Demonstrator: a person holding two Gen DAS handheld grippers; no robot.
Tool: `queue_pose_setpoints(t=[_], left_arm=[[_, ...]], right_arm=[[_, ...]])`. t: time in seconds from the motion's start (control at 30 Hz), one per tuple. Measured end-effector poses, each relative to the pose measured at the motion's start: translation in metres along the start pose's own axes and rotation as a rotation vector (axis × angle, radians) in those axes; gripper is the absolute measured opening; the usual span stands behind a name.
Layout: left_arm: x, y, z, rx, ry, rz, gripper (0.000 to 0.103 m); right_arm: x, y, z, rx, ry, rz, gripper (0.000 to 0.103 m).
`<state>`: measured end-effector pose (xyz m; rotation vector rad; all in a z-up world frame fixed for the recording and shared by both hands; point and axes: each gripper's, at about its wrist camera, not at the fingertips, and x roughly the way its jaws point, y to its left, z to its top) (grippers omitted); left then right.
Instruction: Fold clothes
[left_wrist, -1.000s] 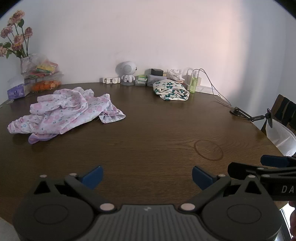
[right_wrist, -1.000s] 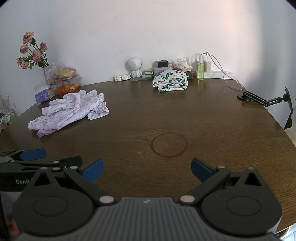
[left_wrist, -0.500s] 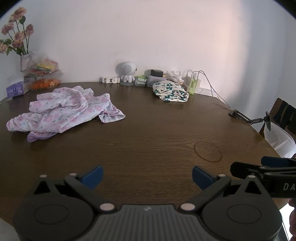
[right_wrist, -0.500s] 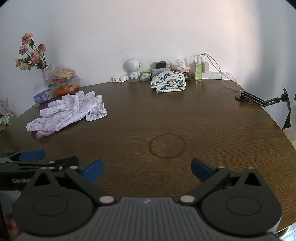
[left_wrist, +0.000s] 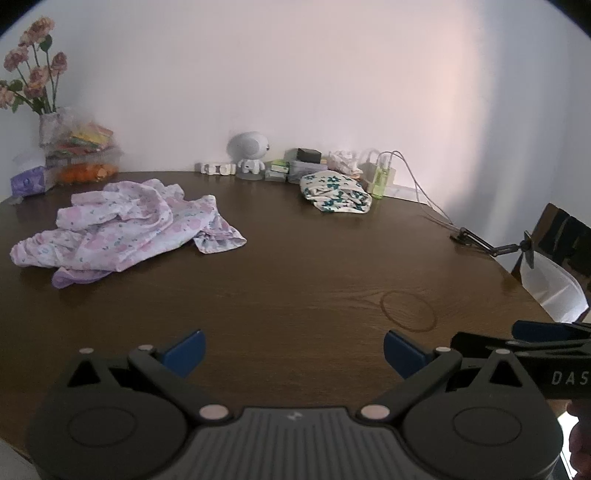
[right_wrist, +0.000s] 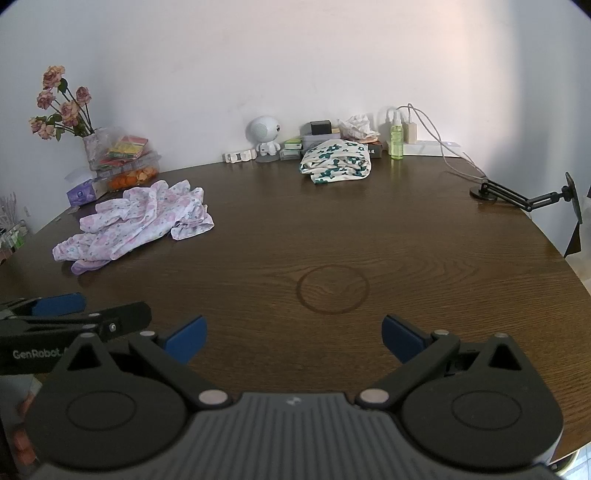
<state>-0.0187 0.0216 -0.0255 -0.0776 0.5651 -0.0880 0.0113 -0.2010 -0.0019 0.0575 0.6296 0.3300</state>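
A crumpled pink floral garment (left_wrist: 125, 225) lies on the left part of the dark round wooden table (left_wrist: 295, 280); it also shows in the right wrist view (right_wrist: 136, 221). A folded white garment with green flowers (left_wrist: 334, 192) sits at the back, and shows in the right wrist view too (right_wrist: 336, 160). My left gripper (left_wrist: 293, 350) is open and empty, over the near table edge. My right gripper (right_wrist: 293, 338) is open and empty, beside the left one. Each gripper shows at the edge of the other's view.
Along the wall stand a vase of flowers (right_wrist: 62, 107), snack bags (right_wrist: 125, 162), a white robot figure (right_wrist: 266, 136), small boxes, a green bottle (right_wrist: 397, 138) and a charger cable. A black phone arm (right_wrist: 517, 195) is clamped at the right. A ring mark (right_wrist: 332, 288) marks the table.
Both grippers have shifted slightly, so the scene slides a little in each view. The clothes have not moved and both grippers stay open.
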Motion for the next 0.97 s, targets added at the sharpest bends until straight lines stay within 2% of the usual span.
queue_pose_setpoints(t=[0.97], left_arm=[[-0.0001, 0.0002, 0.0008, -0.008, -0.002, -0.006, 0.103]], right_arm=[[0.0010, 0.0014, -0.0006, 0.002, 0.004, 0.013, 0.103]])
